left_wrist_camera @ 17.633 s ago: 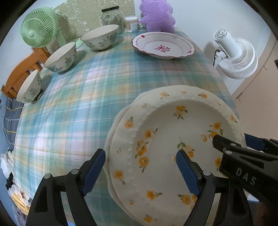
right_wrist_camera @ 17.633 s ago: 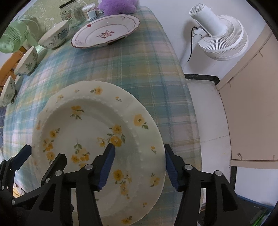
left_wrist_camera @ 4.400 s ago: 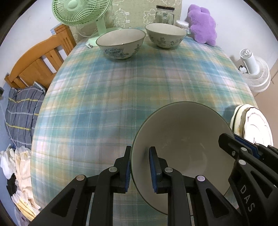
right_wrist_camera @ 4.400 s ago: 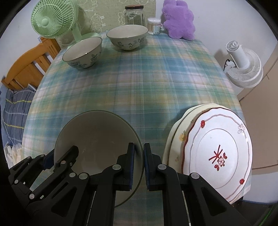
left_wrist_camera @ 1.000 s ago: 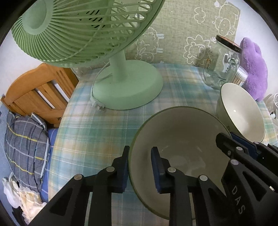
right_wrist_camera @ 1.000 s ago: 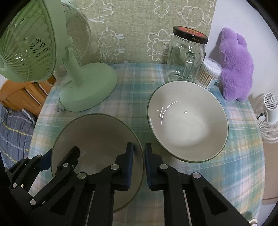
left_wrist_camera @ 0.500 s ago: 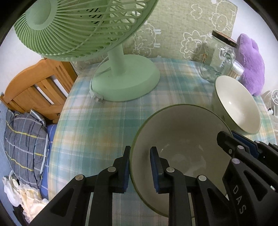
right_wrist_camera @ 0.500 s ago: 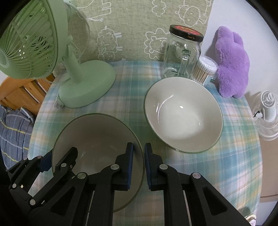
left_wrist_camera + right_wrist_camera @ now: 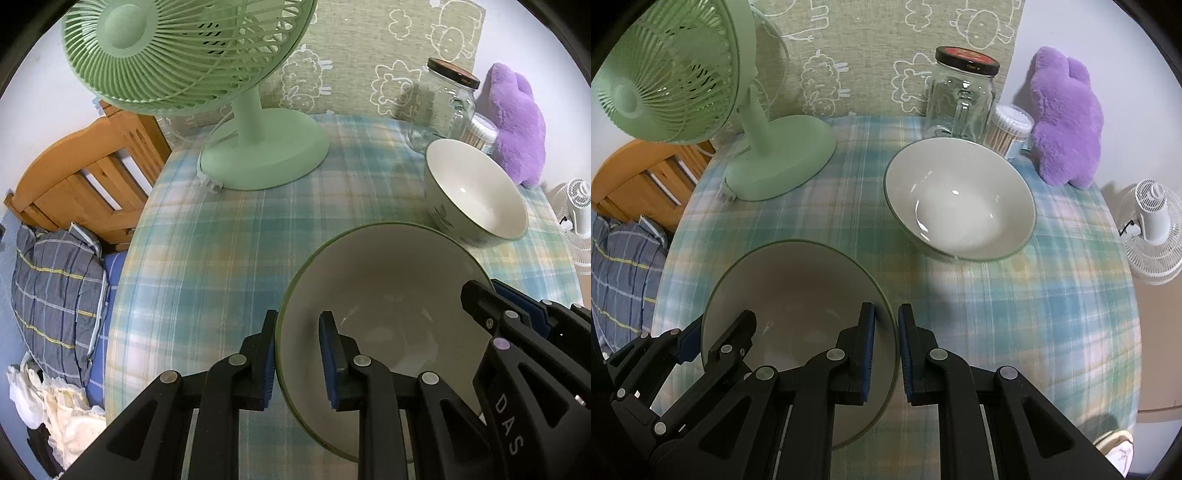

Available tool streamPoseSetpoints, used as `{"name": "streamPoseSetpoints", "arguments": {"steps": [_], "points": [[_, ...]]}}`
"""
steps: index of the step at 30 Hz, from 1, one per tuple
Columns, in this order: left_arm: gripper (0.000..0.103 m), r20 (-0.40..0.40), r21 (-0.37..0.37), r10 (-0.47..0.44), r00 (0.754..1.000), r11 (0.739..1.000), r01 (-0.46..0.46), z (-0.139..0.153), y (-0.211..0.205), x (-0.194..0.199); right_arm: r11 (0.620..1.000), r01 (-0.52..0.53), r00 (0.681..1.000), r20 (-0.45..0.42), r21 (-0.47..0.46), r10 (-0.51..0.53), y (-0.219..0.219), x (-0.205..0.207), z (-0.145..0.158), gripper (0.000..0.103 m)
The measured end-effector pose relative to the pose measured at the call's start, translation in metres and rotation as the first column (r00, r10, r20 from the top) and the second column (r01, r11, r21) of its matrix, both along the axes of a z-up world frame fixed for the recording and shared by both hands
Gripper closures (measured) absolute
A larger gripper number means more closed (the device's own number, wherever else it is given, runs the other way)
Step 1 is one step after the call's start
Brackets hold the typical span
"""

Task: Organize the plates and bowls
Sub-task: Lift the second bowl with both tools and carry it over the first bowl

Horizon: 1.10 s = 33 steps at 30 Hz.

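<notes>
Pulling back from the green fan [image 9: 192, 55], bowl [image 9: 388, 295] clenched at opposite rims by left gripper [image 9: 297, 354] and right gripper [image 9: 886, 343], second bowl [image 9: 960, 199] resting on worktop [image 9: 221, 240].

A mint-green desk fan [image 9: 665, 74] is standing at the back left of the counter [image 9: 1015, 314], which is wearing a blue-and-green plaid cloth. A clear glass jar [image 9: 960, 96] with a dark lid is sitting at the back, a tub of cotton swabs [image 9: 1010, 129] just beside it, then a purple plush toy [image 9: 1067, 118]. A sheep-patterned cloth [image 9: 868, 48] is hanging behind them. A white fan [image 9: 1152, 229] is standing off the counter's right edge. A wooden bed frame [image 9: 85, 177] and striped pillow [image 9: 55, 295] are lying to the left.
</notes>
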<state>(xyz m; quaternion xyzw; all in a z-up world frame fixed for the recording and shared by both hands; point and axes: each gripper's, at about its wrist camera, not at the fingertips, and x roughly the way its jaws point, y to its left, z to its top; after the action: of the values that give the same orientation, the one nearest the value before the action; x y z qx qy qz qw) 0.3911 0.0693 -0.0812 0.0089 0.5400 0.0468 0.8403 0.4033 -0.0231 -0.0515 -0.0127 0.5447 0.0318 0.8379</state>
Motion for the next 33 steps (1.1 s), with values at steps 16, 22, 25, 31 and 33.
{"name": "streamPoseSetpoints", "arguments": {"steps": [16,22,25,31,33], "points": [[0.084,0.029,-0.009,0.031,0.999,0.999,-0.031,0.035,-0.018,-0.047,1.000,-0.003,1.000,0.027,0.011,0.003,-0.018,-0.050,0.032,0.087],[0.084,0.048,-0.006,0.039,0.998,0.999,-0.039,0.054,-0.028,-0.069,1.000,-0.009,0.999,0.045,0.018,0.008,-0.028,-0.069,0.050,0.087],[0.084,0.060,-0.002,0.038,0.997,0.999,-0.038,0.063,-0.034,-0.081,1.000,-0.009,0.998,0.056,0.024,0.008,-0.034,-0.081,0.060,0.087],[0.084,0.076,-0.005,0.038,0.996,0.999,-0.037,0.077,-0.046,-0.104,1.000,-0.012,0.997,0.075,0.025,0.010,-0.045,-0.103,0.075,0.087],[0.084,0.077,-0.009,0.038,0.996,0.999,-0.038,0.079,-0.051,-0.111,1.000,-0.011,0.997,0.079,0.023,0.009,-0.050,-0.112,0.080,0.087]]}}
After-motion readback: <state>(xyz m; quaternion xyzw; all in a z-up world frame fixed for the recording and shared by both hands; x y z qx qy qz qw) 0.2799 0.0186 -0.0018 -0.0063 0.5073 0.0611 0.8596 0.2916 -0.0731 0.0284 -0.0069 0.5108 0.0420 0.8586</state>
